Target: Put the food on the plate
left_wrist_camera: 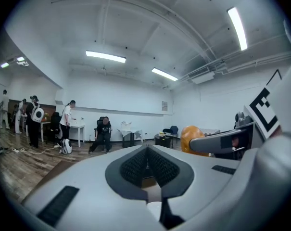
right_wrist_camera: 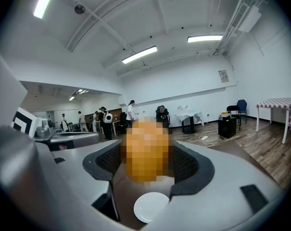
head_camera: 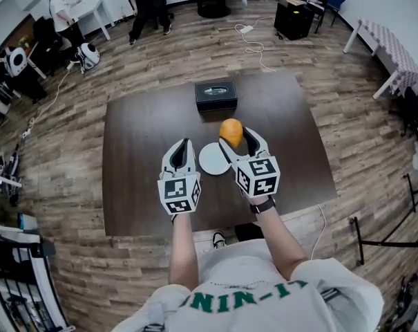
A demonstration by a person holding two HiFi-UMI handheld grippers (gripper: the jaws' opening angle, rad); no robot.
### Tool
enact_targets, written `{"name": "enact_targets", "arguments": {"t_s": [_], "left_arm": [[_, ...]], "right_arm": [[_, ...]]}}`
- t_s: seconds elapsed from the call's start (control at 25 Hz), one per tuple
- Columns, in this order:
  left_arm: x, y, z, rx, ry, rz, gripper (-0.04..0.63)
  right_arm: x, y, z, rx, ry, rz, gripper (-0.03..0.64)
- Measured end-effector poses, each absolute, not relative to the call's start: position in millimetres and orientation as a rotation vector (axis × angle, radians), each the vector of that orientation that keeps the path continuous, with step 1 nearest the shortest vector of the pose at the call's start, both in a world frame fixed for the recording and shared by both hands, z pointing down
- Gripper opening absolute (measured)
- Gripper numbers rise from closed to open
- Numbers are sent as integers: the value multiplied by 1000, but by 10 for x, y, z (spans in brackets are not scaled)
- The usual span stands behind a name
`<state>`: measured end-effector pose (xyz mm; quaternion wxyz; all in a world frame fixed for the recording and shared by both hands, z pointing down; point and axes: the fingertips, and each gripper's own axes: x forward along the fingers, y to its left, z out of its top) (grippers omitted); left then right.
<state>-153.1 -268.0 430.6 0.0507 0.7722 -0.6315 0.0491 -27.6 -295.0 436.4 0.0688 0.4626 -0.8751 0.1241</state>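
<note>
An orange round piece of food (head_camera: 231,131) is clamped between the jaws of my right gripper (head_camera: 235,139), lifted above the dark brown table (head_camera: 146,185). In the right gripper view the food (right_wrist_camera: 146,150) fills the gap between the pads, and the small white plate (right_wrist_camera: 151,206) lies below and nearer than it. In the head view the plate (head_camera: 214,158) sits between my two grippers, just left of the food. My left gripper (head_camera: 183,146) hovers left of the plate with its jaws together and nothing in them. Its own view shows the food (left_wrist_camera: 191,136) to the right.
A black box (head_camera: 216,95) stands at the table's far edge, behind the food. Several people, chairs and white tables are at the back of the room (head_camera: 150,2). A cable (head_camera: 253,43) trails on the wooden floor.
</note>
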Motion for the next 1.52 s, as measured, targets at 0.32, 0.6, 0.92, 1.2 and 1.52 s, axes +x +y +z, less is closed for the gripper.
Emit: {"name": "enact_targets", "arguments": {"t_s": [0.32, 0.6, 0.92, 1.2, 1.52], "left_arm": [[-1670, -3150, 4693, 2291, -1918, 211, 14], [-1694, -3405, 5073, 2240, -1865, 239, 14], [-1669, -3559, 5533, 2171, -1780, 251, 14], [-1754, -3681, 5963, 2099, -1759, 301, 14], [-1890, -3730, 6332, 2014, -1759, 310, 14]], "right_arm": [[-528, -3421, 4933, 1279, -2578, 488, 313], [-662, -3618, 5570, 1189, -2484, 580, 313], [-722, -3699, 6282, 1084, -2387, 712, 313], [-843, -3736, 6885, 988, -2300, 753, 313], [-926, -3710, 7487, 902, -2192, 760, 313]]}}
